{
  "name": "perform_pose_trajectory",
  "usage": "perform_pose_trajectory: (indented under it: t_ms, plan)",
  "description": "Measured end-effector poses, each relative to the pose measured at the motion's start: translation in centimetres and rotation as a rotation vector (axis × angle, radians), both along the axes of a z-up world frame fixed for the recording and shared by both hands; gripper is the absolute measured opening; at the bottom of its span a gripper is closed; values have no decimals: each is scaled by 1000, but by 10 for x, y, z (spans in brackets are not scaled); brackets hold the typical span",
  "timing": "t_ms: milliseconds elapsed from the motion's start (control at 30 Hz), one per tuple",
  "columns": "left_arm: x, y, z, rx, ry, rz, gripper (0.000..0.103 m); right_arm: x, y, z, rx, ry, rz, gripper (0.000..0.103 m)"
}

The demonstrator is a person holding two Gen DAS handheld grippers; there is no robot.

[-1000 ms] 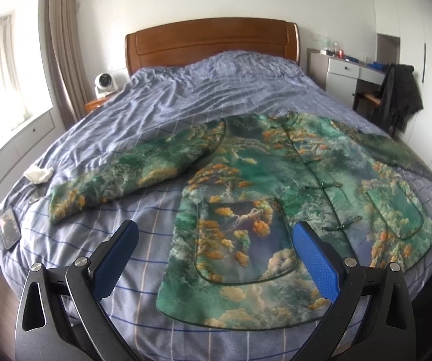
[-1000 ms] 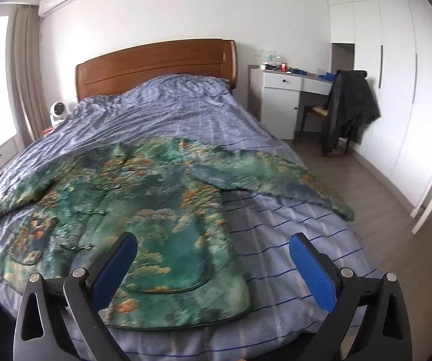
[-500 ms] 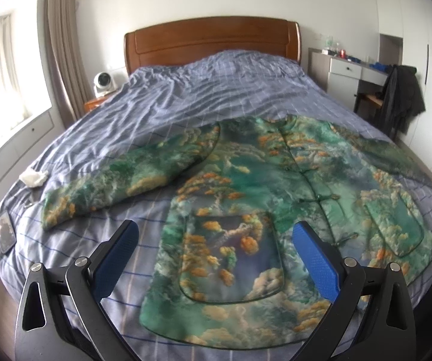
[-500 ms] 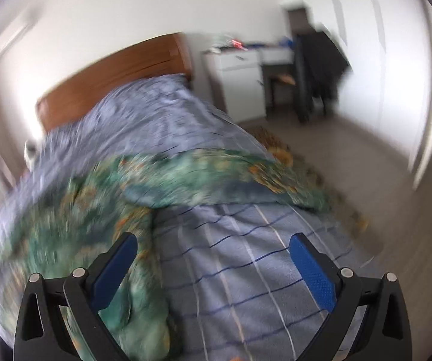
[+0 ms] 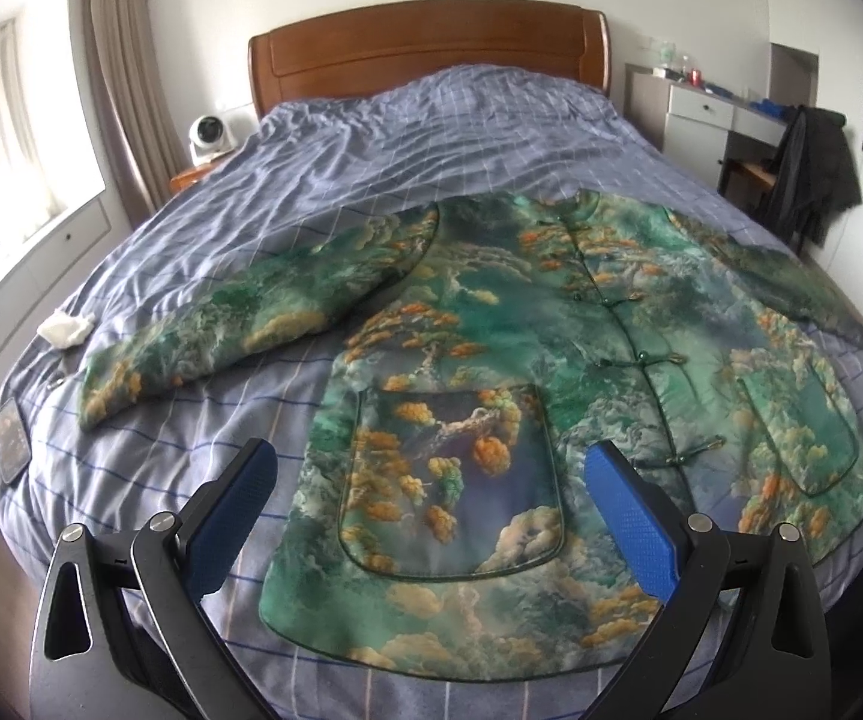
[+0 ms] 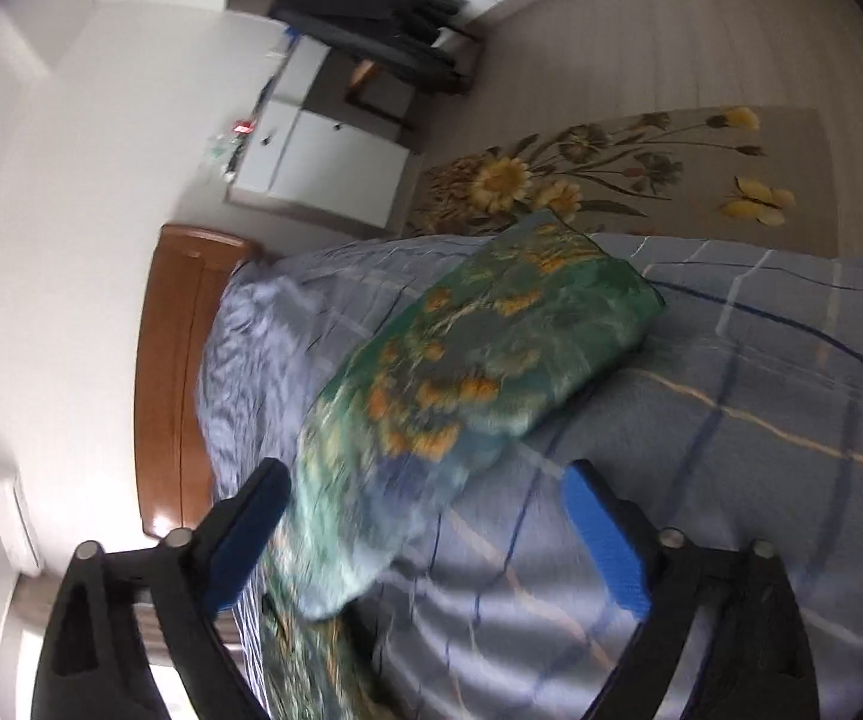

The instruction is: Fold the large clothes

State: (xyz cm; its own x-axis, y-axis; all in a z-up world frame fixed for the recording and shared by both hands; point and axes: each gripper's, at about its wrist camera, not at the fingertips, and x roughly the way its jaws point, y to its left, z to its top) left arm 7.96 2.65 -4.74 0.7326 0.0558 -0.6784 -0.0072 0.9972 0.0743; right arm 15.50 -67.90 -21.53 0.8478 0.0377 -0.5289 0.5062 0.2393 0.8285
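Covering most of the left wrist view, bed (image 5: 407,138) with blue-grey checked duvet, wooden headboard (image 5: 431,42) behind. Jacket (image 5: 551,372) lies flat on the duvet, front up, spread across the near half of the bed. Fabric padded, glossy, printed green and teal with orange tree clusters and pale clouds. Closed down the middle with a row of knot fastenings. Two large rounded patch pockets low on the front, dark piping at their edges. One sleeve (image 5: 239,336) stretched out sideways toward the bed's window side, cuff near a white crumpled cloth (image 5: 65,330) and a phone (image 5: 8,438) at the duvet edge.

Right wrist view tilted hard, partly blurred. Other sleeve (image 6: 467,372) runs out across the duvet, cuff close to the bed edge above a floral rug (image 6: 611,174).

Left claw (image 5: 431,492) released, jaws wide, hovering over the hem and near pocket, gripping nothing. Right claw (image 6: 425,516) likewise spread wide, the sleeve lying between and beyond its blue pads; contact with the cloth cannot be made out.
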Motion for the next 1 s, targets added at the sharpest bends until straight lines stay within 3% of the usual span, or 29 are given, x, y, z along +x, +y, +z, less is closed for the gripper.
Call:
perform_pose_trajectory:
  t_ms: [133, 167, 233, 267, 333, 467, 533, 667, 800, 1000]
  plan:
    - [0, -2, 0, 10, 1, -1, 102, 16, -13, -18, 23, 35, -99, 79]
    - [-1, -2, 0, 11, 2, -1, 102, 20, -16, -21, 17, 51, -121, 70]
    - [-1, -2, -2, 12, 8, -1, 102, 20, -19, -25, -4, 73, -137, 41]
    - [-2, -1, -3, 14, 12, 0, 102, 22, -18, -23, -40, 99, -133, 19]
    - [-3, 0, -6, 17, 15, 4, 102, 24, -12, -7, -150, 106, -102, 14]
    - [-3, 4, -15, -4, 36, 13, 102, 35, 33, 59, -472, 63, 82, 10]
    - [-3, 4, -18, -17, 40, 14, 102, 37, 76, 99, -645, 19, 208, 10]
    - [-8, 0, -17, -28, 28, 4, 102, 33, 168, 148, -900, -67, 427, 9]
    - [-16, 0, -16, -15, 16, -3, 102, 37, 254, 151, -1038, -102, 637, 9]
    - [-23, 13, -17, -29, 19, 25, 102, 45, 348, 103, -1196, -35, 895, 9]
